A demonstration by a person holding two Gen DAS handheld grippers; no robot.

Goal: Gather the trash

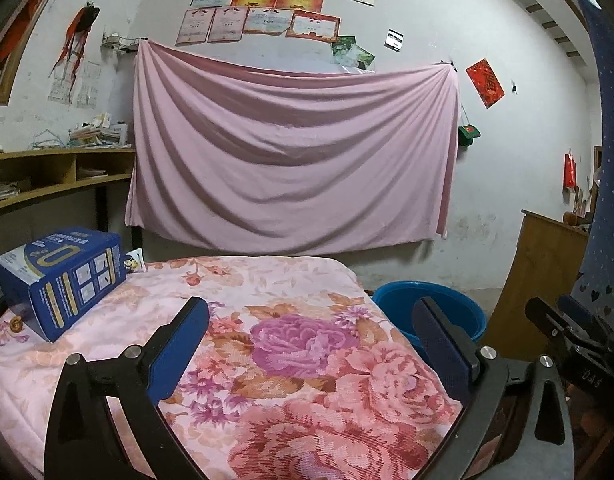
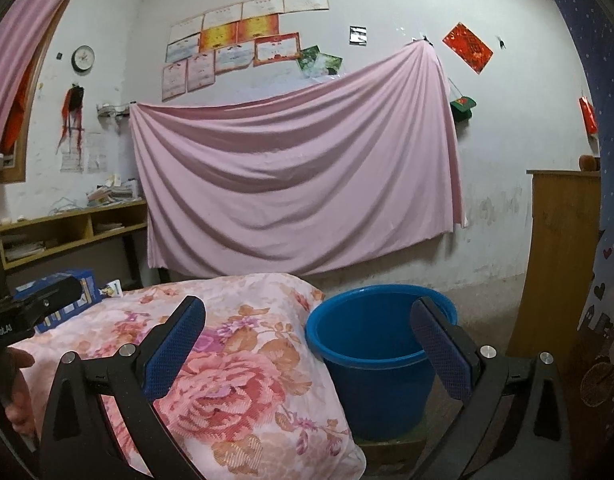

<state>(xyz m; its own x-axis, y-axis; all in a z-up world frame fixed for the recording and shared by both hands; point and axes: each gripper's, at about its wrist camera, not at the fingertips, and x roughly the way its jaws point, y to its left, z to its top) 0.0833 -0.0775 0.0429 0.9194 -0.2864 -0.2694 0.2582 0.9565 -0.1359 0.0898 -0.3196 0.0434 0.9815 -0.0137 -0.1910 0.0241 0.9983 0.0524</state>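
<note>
A blue carton [image 1: 63, 280] lies on its side at the far left of a table under a pink floral cloth [image 1: 299, 360]; it shows partly in the right wrist view [image 2: 83, 284]. A small card [image 1: 135, 260] stands behind it. A blue plastic bucket [image 2: 371, 356] stands on the floor right of the table, also in the left wrist view [image 1: 431, 308]. My left gripper [image 1: 311, 332] is open and empty above the cloth. My right gripper [image 2: 311, 332] is open and empty, between table edge and bucket.
A pink sheet [image 1: 295, 152] hangs on the wall behind. A wooden shelf [image 1: 55, 172] with books stands at the left, a wooden cabinet [image 2: 563, 256] at the right. The right gripper's body [image 1: 575, 340] shows at the left view's right edge.
</note>
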